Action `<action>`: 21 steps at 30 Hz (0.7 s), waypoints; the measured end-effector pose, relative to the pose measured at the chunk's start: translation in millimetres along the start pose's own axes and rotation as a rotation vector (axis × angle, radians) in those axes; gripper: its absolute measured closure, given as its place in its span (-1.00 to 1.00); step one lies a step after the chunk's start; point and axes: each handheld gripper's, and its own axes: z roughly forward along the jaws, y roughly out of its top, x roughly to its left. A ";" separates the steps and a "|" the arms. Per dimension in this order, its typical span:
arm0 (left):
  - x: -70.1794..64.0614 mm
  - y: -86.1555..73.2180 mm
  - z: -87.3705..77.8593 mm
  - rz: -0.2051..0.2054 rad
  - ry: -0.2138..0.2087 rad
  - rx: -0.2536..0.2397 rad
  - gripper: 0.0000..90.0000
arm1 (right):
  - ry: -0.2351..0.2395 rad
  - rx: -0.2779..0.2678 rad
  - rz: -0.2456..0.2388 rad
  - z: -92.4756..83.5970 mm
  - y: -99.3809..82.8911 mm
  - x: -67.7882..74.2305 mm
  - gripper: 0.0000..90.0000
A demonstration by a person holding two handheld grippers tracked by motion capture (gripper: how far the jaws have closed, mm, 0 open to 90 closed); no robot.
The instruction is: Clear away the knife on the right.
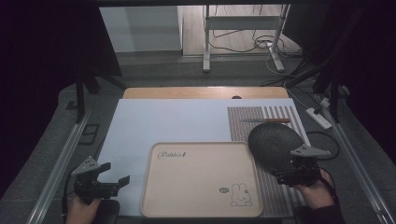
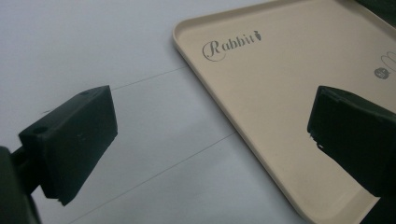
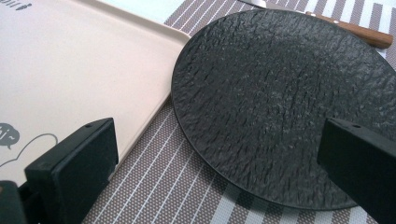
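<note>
Reaching stage: right tongs (image 1: 292, 173) hover at the near rim of the black slate plate (image 1: 273, 142), jaws apart on either side of its edge, nothing clamped.
Plate position: flat on the striped placemat (image 1: 261, 116), just beside the beige rabbit tray (image 1: 201, 179).
Left tongs (image 1: 112, 179): apart, empty, over the bench (image 1: 163, 121) by the tray's left edge.
Knife (image 1: 266, 120): beyond the plate, untouched.
Done: nothing lifted yet.
Left: judged, gripping and moving the plate.
</note>
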 end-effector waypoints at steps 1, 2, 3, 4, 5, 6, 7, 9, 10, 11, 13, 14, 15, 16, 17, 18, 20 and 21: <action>-0.1 0.0 0.0 -0.001 0.000 0.000 -0.96 | 0.003 0.001 -0.002 1.1 0.9 -0.2 -1.00; -0.1 0.0 0.1 -0.001 0.001 0.001 -0.96 | 0.003 0.002 -0.003 1.8 1.5 -0.1 -1.00; -0.1 0.0 0.1 -0.002 0.001 0.001 -0.96 | 0.004 0.003 -0.008 3.2 2.5 0.1 -1.00; -0.1 0.1 0.2 -0.002 0.000 0.001 -0.96 | 0.004 0.007 -0.010 4.2 3.4 0.4 -1.00; -0.1 0.1 0.3 -0.003 0.001 0.002 -0.96 | 0.006 0.009 -0.013 5.2 4.2 0.6 -1.00; -0.1 0.1 0.3 -0.002 0.001 0.002 -0.96 | 0.009 0.009 -0.014 6.1 5.1 0.7 -1.00; -0.1 0.1 0.3 -0.003 0.001 0.003 -0.96 | 0.011 0.011 -0.017 6.8 6.2 0.8 -1.00; 0.0 0.2 0.4 -0.003 0.002 0.005 -0.96 | 0.014 0.011 -0.021 8.2 8.1 1.1 -1.00; 0.0 0.2 0.4 -0.004 0.003 0.005 -0.96 | 0.015 0.011 -0.022 8.9 9.0 1.3 -1.00; 0.0 0.2 0.5 -0.004 0.003 0.006 -0.96 | 0.018 0.011 -0.024 9.6 9.6 1.3 -1.00; 0.2 0.3 0.6 -0.006 0.005 0.008 -0.96 | 0.025 0.015 -0.030 11.8 11.1 1.4 -1.00; 0.2 0.4 0.6 -0.006 0.005 0.009 -0.96 | 0.027 0.015 -0.031 13.1 11.7 1.4 -1.00; 0.4 0.4 0.6 -0.006 0.005 0.009 -0.96 | 0.029 0.017 -0.034 13.8 12.3 1.3 -1.00; 0.5 0.4 0.6 -0.007 0.005 0.009 -0.96 | 0.032 0.020 -0.036 15.2 13.1 1.0 -1.00; 0.6 0.4 0.6 -0.008 0.005 0.009 -0.96 | 0.031 0.022 -0.037 16.4 13.9 0.9 -1.00; 0.6 0.4 0.6 -0.009 0.005 0.009 -0.96 | 0.031 0.024 -0.038 17.4 14.7 0.7 -1.00; 0.6 0.4 0.8 -0.009 0.005 0.009 -0.96 | 0.031 0.030 -0.043 19.3 16.2 0.3 -1.00; 0.6 0.4 0.8 -0.010 0.006 0.009 -0.96 | 0.032 0.032 -0.046 20.9 17.3 0.0 -1.00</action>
